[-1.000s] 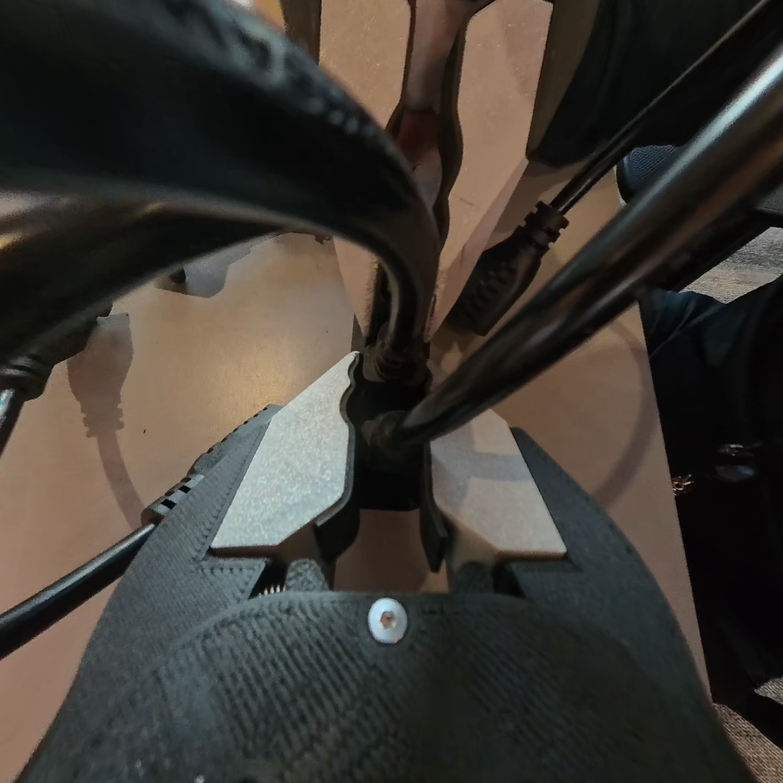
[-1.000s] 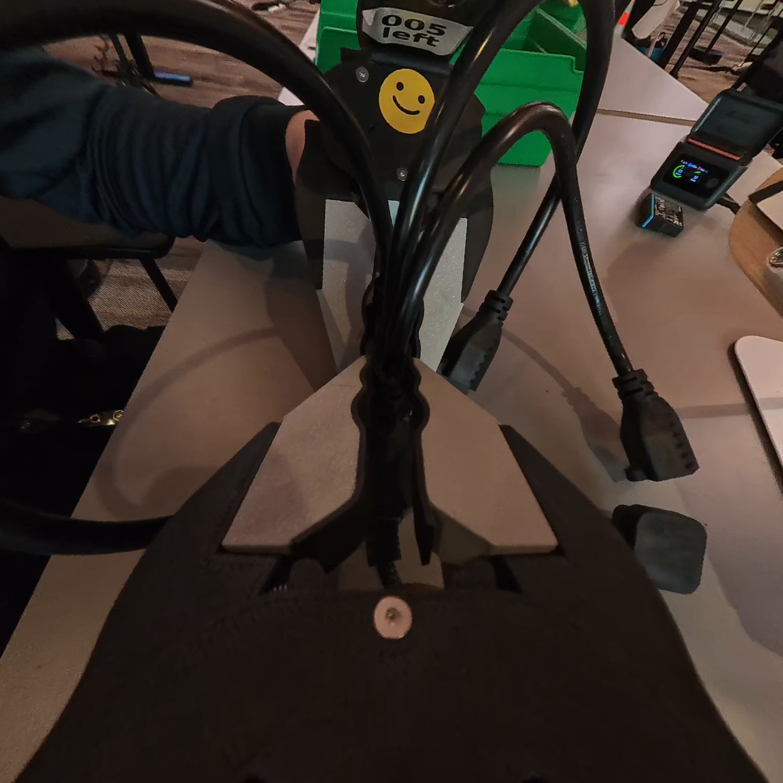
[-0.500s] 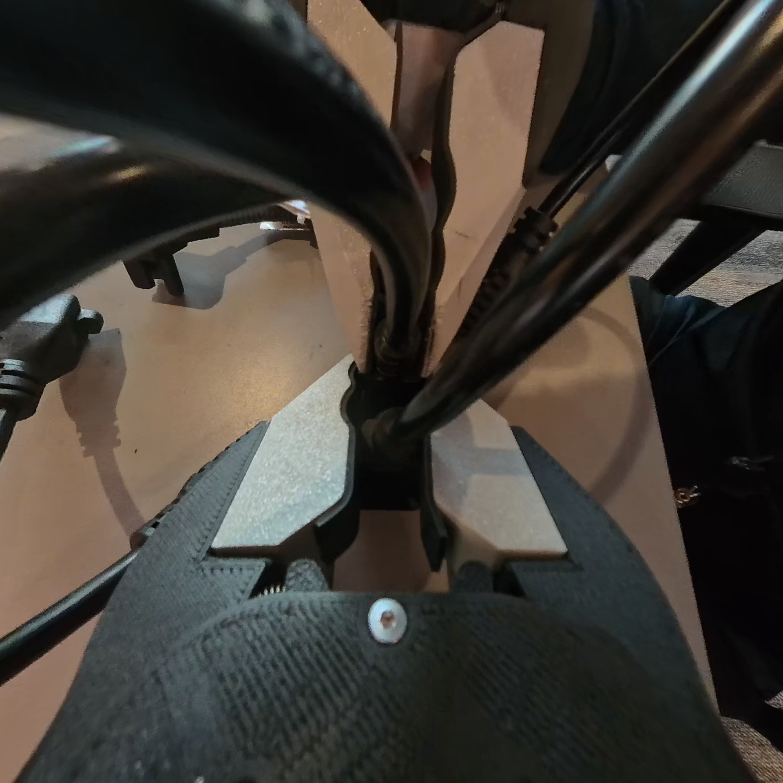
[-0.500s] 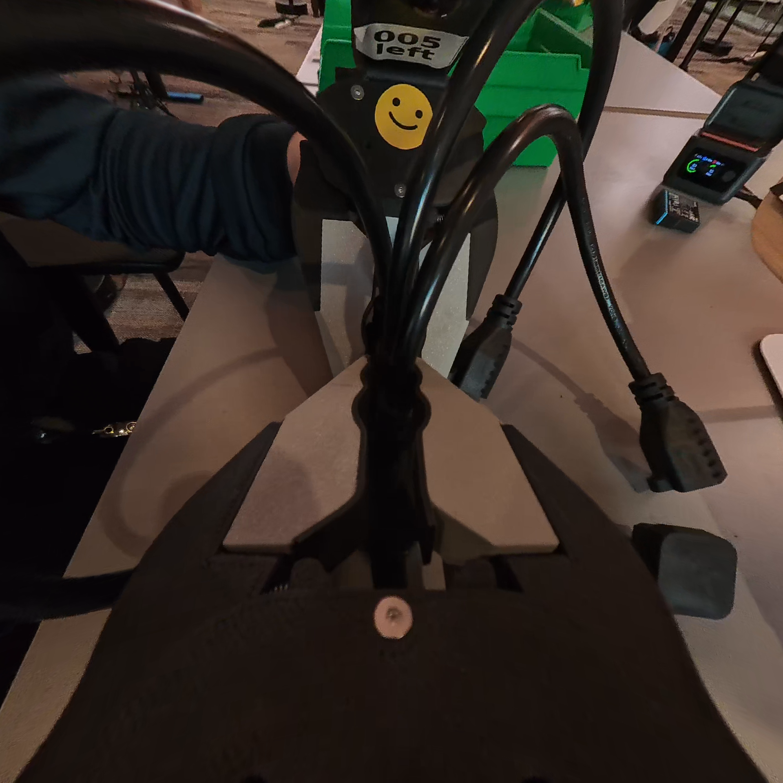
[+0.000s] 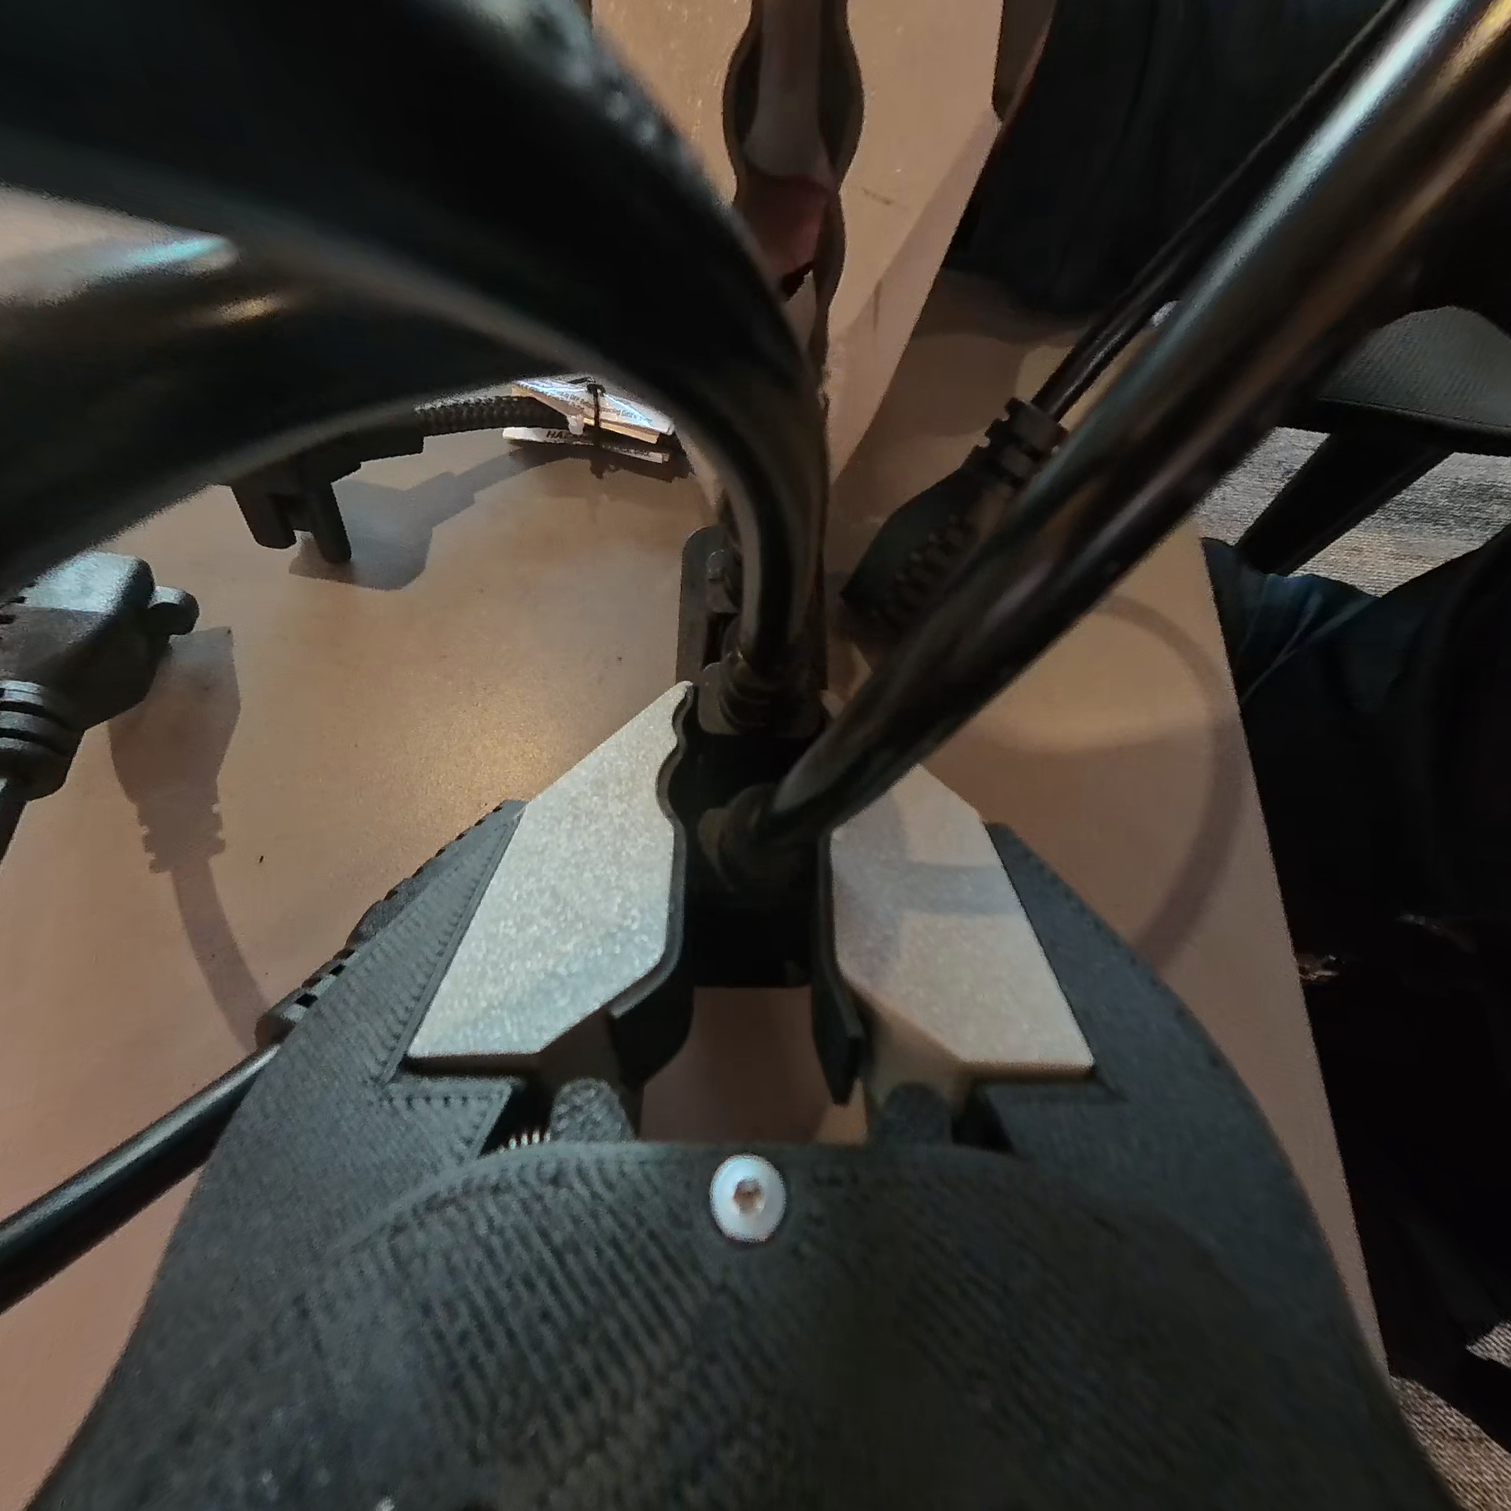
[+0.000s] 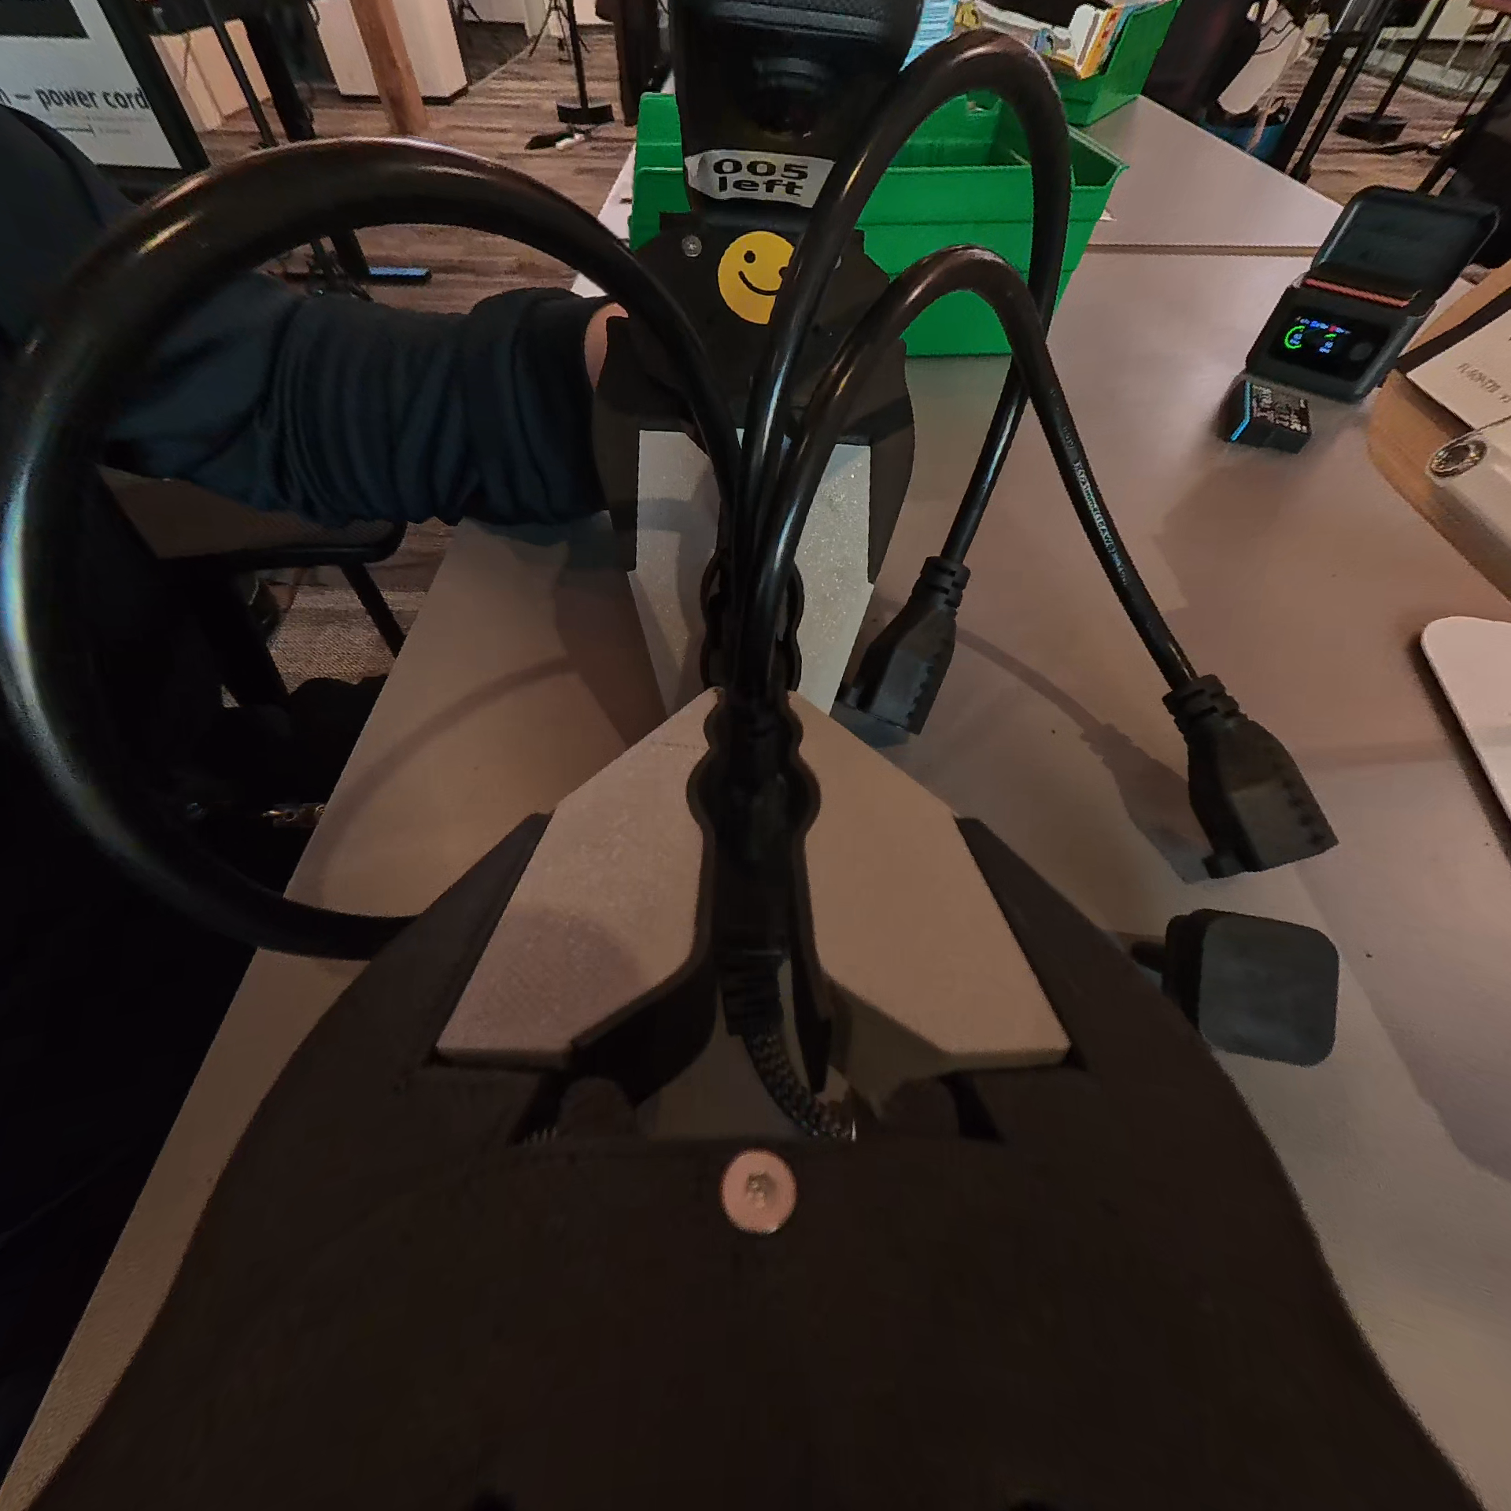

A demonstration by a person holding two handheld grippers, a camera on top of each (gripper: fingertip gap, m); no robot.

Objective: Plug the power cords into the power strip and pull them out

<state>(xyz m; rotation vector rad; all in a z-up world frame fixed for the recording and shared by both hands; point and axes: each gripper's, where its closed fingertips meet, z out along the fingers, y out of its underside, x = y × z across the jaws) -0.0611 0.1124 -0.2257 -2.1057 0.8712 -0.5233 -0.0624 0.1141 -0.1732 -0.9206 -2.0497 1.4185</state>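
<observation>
A narrow black power strip [image 5: 748,924] is clamped between both grippers, which face each other tip to tip low over the grey table [image 6: 1226,572]. My left gripper [image 5: 756,719] is shut on one end. My right gripper [image 6: 759,711] is shut on the other end [image 6: 756,785], where a braided cord [image 6: 777,1071] leaves it. Three black power cords rise from the strip: a big loop [image 6: 73,409] and two arches [image 6: 1055,163]. Their free connectors [image 6: 907,654] [image 6: 1251,785] rest on the table. The sockets are hidden by fingers and cords.
A black plug block [image 6: 1251,981] lies right of my right gripper. A green bin [image 6: 981,204] stands behind the left gripper, and a small device with a lit screen [image 6: 1324,343] is at the far right. A person's dark sleeve [image 6: 368,409] reaches in from the left. The table edge runs on the left.
Both grippers stay shut on the strip. Both views have drawn back and tilted up, so the other gripper looks farther off. The braided cord now shows between my right gripper's fingers.
</observation>
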